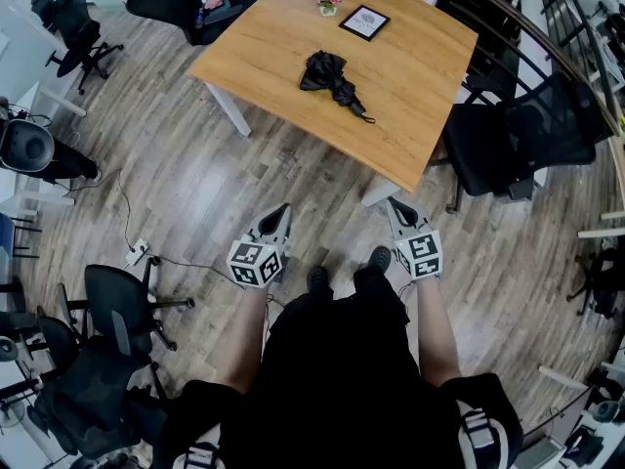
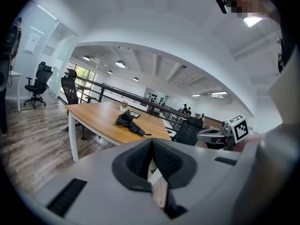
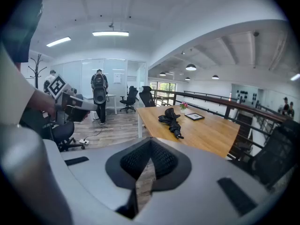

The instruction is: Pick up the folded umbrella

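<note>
A black folded umbrella (image 1: 332,79) lies near the middle of the wooden table (image 1: 264,57), its handle end toward the table's near edge. It also shows far off in the left gripper view as the umbrella (image 2: 130,122) and in the right gripper view as the umbrella (image 3: 171,119). My left gripper (image 1: 279,211) and right gripper (image 1: 398,206) are held side by side over the floor, well short of the table. Both are shut with nothing between the jaws. The jaw tips meet at the left gripper (image 2: 151,142) and the right gripper (image 3: 150,142).
On the table's far side stand a small flower pot (image 1: 328,2) and a framed picture (image 1: 364,22). A black office chair (image 1: 518,135) sits at the table's right, more chairs (image 1: 117,311) at lower left. A cable and power strip (image 1: 137,252) lie on the floor. A railing (image 1: 547,47) runs behind.
</note>
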`<state>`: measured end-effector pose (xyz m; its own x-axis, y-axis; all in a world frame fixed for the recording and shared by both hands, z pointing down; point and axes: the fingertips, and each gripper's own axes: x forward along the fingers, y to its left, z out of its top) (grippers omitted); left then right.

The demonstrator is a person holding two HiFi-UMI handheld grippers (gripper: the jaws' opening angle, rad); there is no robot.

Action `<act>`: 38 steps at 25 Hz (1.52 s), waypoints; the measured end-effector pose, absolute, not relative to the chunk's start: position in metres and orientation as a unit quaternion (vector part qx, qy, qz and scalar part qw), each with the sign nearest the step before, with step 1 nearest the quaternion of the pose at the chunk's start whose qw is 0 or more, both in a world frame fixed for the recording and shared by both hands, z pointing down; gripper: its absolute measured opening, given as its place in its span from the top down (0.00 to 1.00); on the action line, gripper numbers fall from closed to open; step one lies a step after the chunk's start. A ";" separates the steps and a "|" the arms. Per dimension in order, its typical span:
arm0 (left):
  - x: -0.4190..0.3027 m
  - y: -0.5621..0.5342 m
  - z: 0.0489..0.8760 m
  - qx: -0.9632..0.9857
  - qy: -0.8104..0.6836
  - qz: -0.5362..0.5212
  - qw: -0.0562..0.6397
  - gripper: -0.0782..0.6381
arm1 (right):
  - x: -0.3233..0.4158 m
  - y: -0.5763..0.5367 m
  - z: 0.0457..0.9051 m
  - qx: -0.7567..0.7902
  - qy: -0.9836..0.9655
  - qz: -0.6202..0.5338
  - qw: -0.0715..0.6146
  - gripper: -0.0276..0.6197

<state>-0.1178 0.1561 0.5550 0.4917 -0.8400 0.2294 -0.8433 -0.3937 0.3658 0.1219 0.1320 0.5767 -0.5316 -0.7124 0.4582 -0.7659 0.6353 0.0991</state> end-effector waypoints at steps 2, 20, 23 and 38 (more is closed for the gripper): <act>-0.122 0.159 0.551 0.836 -0.502 -0.002 0.220 0.86 | 0.116 0.139 0.575 0.419 -0.874 0.052 0.239 0.95; -0.118 0.181 0.537 0.854 -0.482 0.009 0.196 0.86 | 0.101 0.163 0.562 0.430 -0.873 0.036 0.229 0.95; -0.116 0.180 0.535 0.857 -0.479 0.010 0.193 0.86 | 0.104 0.164 0.558 0.437 -0.870 0.036 0.225 0.95; -0.109 0.174 0.523 0.866 -0.467 -0.007 0.180 0.85 | 0.096 0.170 0.550 0.433 -0.876 0.033 0.209 0.84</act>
